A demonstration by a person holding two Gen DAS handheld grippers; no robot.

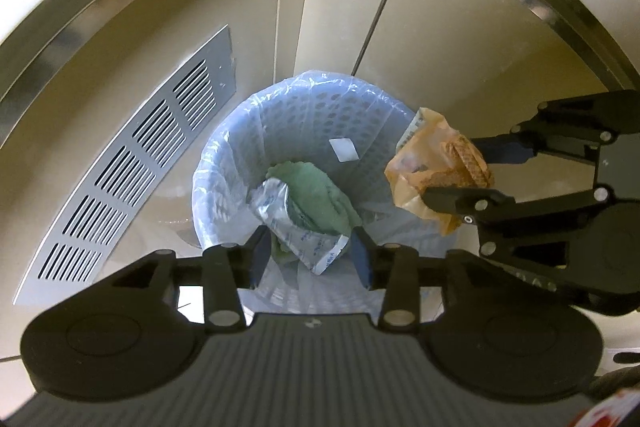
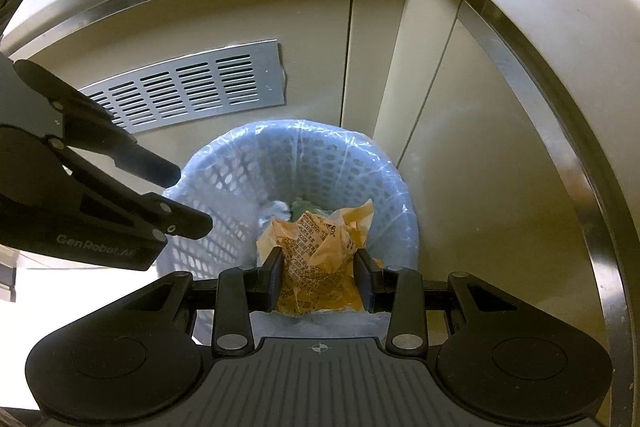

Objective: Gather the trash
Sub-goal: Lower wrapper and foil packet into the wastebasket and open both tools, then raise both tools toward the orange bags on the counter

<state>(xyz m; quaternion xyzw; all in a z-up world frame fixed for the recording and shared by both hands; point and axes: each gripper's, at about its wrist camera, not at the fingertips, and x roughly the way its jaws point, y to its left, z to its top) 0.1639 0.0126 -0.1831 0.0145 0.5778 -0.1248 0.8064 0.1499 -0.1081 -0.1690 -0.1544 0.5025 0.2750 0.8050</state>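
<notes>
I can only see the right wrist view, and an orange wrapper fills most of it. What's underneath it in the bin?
Observer: A silver packet lies on a green cloth in the bin.
Operator: Is my wrapper over the middle of the bin?
Observer: No. In the left view, the wrapper in the right hand-held gripper hangs at the bin's rim, off to one side.
Operator: Anything else in there?
Observer: A white label sits on the inner wall.

Grippers: two, left gripper [image 1: 308,255] and right gripper [image 2: 320,275]
Bins: one lined basket [image 1: 308,107]
Orange wrappers: one [image 2: 316,251]
Clear packets: one [image 1: 296,227]
Green cloths: one [image 1: 316,195]
White labels: one [image 1: 343,149]
Vent grilles: one [image 1: 132,163]
</notes>
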